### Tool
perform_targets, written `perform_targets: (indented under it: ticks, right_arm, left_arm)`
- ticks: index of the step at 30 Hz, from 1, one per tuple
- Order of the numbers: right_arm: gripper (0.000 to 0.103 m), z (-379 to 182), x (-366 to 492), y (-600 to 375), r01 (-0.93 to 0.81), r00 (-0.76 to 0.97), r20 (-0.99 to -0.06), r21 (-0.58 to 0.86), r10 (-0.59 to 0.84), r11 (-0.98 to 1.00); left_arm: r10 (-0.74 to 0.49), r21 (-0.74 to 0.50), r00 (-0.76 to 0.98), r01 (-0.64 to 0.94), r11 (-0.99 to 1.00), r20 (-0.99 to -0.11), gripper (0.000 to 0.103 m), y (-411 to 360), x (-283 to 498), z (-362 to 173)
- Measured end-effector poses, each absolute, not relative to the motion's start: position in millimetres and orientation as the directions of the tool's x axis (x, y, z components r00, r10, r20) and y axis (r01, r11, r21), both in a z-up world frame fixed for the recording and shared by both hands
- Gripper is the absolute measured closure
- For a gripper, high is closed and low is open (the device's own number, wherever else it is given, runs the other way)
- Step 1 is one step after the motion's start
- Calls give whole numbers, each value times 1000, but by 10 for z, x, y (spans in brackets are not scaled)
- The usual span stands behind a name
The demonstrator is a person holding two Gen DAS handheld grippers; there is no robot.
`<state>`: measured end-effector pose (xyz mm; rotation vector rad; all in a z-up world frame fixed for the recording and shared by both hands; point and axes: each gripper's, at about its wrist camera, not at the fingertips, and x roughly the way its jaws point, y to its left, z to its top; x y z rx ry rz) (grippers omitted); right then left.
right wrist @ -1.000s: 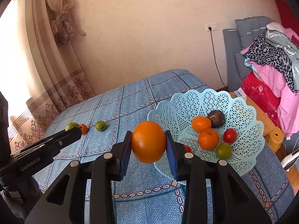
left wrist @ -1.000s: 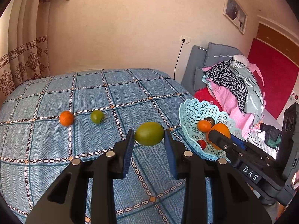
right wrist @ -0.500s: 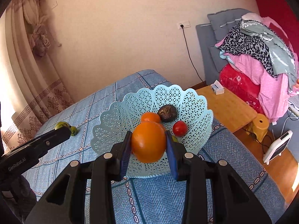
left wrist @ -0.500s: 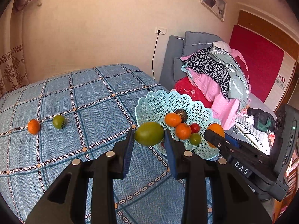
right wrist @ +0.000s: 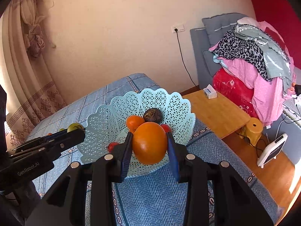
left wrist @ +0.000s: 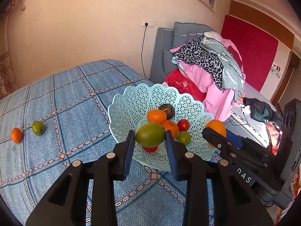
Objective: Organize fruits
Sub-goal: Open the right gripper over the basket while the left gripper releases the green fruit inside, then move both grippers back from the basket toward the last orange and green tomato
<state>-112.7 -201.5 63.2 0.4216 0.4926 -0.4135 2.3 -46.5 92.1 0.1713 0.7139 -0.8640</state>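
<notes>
Left gripper (left wrist: pixel 150 141) is pinching a green fruit (left wrist: pixel 150 134) above the near rim of the pale blue lattice basket (left wrist: pixel 128 105); right gripper (right wrist: pixel 149 143) is clamping a large orange (right wrist: pixel 150 143) over the same basket. Oranges, red and green fruits and a dark one are lying inside. One small orange (left wrist: pixel 16 135) and one green tomato (left wrist: pixel 38 128) are sitting on the blue plaid bedspread (left wrist: pixel 71 98), well apart from the basket.

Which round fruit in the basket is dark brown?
The dark brown fruit at the back of the basket; its neighbours are orange, red or green.
</notes>
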Motion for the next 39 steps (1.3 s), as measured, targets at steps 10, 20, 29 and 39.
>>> perform_targets:
  ticks: [10, 20, 29, 39]
  right_arm:
    - [66, 689, -1148, -2012, 473, 813, -507, 288, -286, 833]
    - [43, 687, -1164, -1996, 489, 808, -508, 298, -298, 820]
    - [42, 688, -1132, -1939, 487, 806, -514, 292, -294, 823]
    - [33, 681, -1027, -1808, 460, 809, -522, 279, -269, 843]
  left_arm:
    - [-625, -132, 456, 732, 669, -634, 50, -485, 38, 914]
    - [-569, -105, 530, 667, 737, -628, 13, -313, 138, 934]
    - [-531, -68, 583, 631, 772, -615, 7, -176, 187, 943]
    - [-479, 1, 646, 596, 803, -594, 7, -34, 194, 942]
